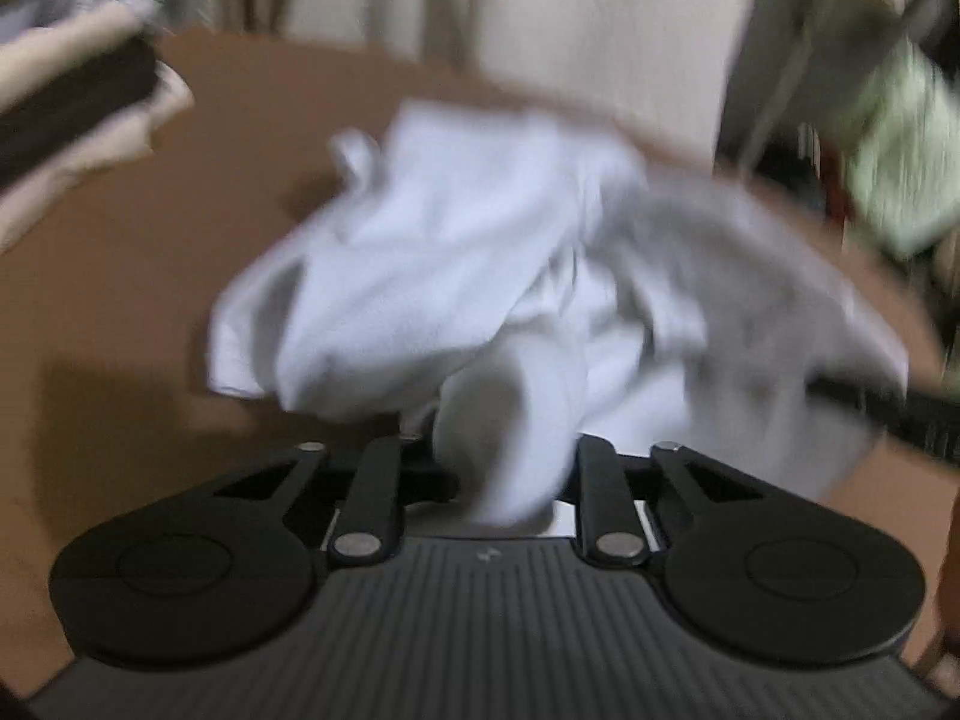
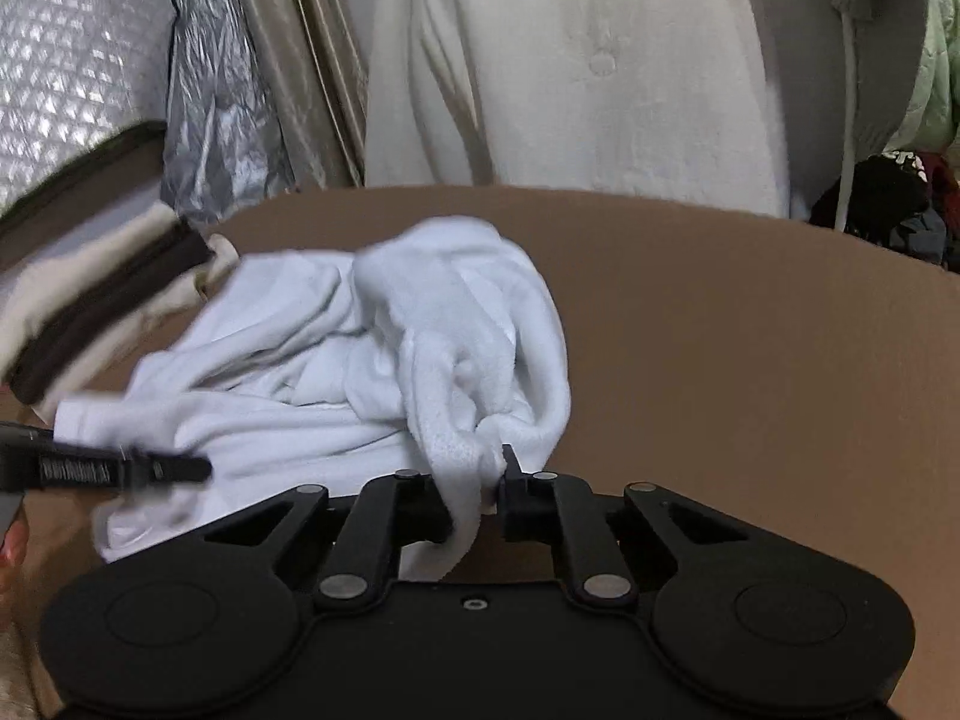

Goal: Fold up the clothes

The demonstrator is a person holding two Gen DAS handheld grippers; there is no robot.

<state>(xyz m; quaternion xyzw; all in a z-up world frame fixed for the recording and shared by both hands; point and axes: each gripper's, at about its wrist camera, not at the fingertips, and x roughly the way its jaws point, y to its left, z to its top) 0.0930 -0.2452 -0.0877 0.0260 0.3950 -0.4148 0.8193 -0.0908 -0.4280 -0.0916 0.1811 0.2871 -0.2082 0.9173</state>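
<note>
Gripping one white garment point(image 2: 360, 360) with both tools is what I see from my two wrist views. Count so far: one crumpled white garment, one folded cream-and-brown striped garment point(image 2: 102, 306), two grippers.

Right gripper point(image 2: 480, 492): jaws pinched together on a twisted fold of the white cloth, a tail of fabric hanging down between the fingers toward the camera. Sharp view, no doubt about the clamp.

Left gripper point(image 1: 498, 468): view is motion-blurred. A thick wad of the same white garment point(image 1: 456, 276) sits between the fingers and hides the tips; the linkage bars stand close in on either side of the wad, so I read it as clamped on the cloth. In the right wrist view, the left gripper's black finger point(image 2: 108, 468) enters from the left edge and lies against the lower left part of the bundle.

The white garment is bunched in a heap on the brown cardboard surface point(image 2: 750, 360), roughly mid-surface and toward its near edge, stretched between the two tools. The striped garment lies at the far left edge of the cardboard, touching or just overlapping the white heap's left side; I cannot tell which.

Behind the far edge: one cream fleece robe point(image 2: 570, 60) hanging, one silver plastic bag point(image 2: 216, 120), one pale green quilted item point(image 2: 936, 78) at far right.
</note>
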